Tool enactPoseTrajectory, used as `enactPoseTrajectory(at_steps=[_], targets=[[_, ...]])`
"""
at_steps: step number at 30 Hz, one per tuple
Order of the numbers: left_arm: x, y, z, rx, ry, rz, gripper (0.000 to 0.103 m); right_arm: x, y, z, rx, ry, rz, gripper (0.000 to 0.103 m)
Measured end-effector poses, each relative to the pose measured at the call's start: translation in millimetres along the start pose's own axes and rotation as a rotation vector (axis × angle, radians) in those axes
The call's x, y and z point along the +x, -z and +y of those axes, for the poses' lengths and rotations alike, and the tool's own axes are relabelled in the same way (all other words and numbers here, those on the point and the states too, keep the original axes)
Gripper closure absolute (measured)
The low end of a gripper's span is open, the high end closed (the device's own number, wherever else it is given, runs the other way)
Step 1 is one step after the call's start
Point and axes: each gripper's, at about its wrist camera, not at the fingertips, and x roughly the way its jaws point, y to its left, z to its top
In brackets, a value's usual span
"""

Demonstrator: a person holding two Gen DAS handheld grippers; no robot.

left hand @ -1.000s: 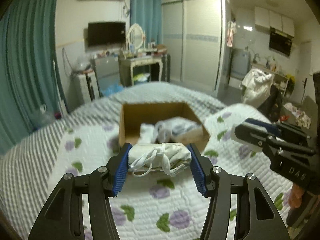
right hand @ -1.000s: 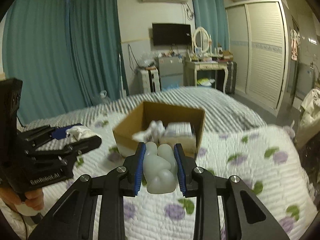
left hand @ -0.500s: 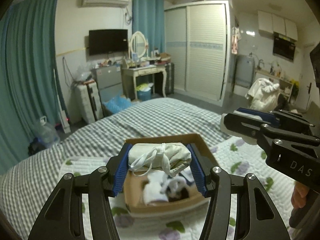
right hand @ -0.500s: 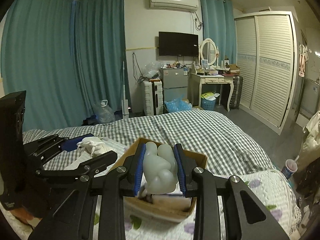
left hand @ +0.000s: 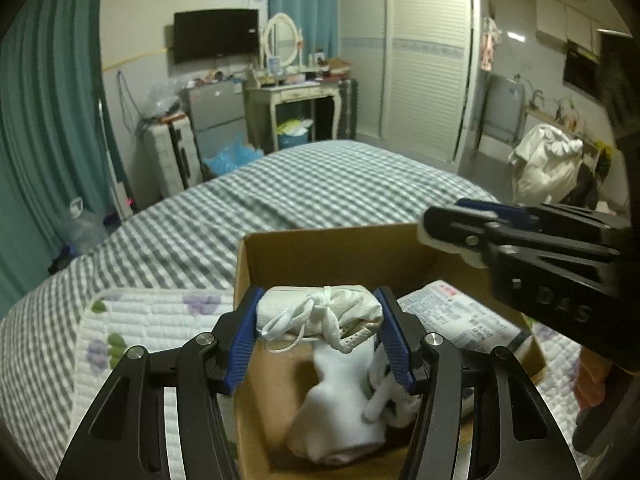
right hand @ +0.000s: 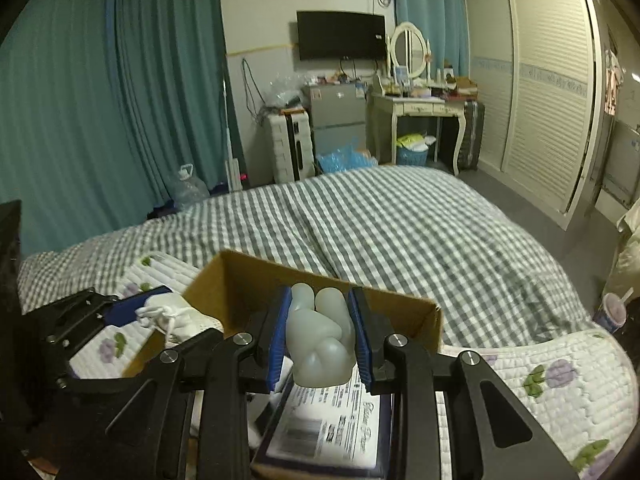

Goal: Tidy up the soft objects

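A: Jaw status?

B: My left gripper clamps a white drawstring cloth pouch; my right gripper clamps a translucent squishy silicone toy. Both hang over the brown cardboard box.

A: Progress?

B: White rolled cloths and a printed plastic-wrapped pack lie inside. I judge two releases are left.

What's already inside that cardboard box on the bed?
Inside the cardboard box lie white cloth pieces and a printed plastic packet. The two tools cover part of the floor, so anything beneath them is hidden.

Box near wall cut off by the bottom edge, its floor partly behind the left tool; right tool blurred, running off frame; packet print too small to read; white cloth smeared.
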Motion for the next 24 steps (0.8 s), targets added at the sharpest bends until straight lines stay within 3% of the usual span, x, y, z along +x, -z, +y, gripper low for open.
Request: enactPoseTrajectory(at_steps=[4, 6, 9, 11, 12, 16, 24], targets=[[0, 1, -5, 0.029, -0.023, -0.018, 0.044, 21, 4, -8, 0.024, 0.0, 0.035, 0.07], [0, 0, -7, 0.034, -0.04, -0.019, 0.032, 24, 5, -11, 0.032, 0.008, 0.041, 0.067], [-5, -2, -9, 0.028, -0.073, -0.039, 0.014, 19, 3, -15, 0.054, 0.021, 0.043, 0.05], [-13, -6, -9, 0.02, -0.077, -0.032, 0.014, 11, -1, -15, 0.062, 0.042, 0.039, 0.044], [-19, -9, -10, 0.02, -0.087, -0.035, 0.014, 3, -4, -15, 0.061, 0.051, 0.036, 0.039], [-58, -23, -12, 0.023, -0.101, -0.088, 0.014, -39, -18, -11, 0.05, 0.076, -0.004, 0.037], [-193, -47, -23, 0.045, -0.138, -0.304, 0.012, -179, -51, 11, -0.003, 0.1, -0.172, 0.034]])
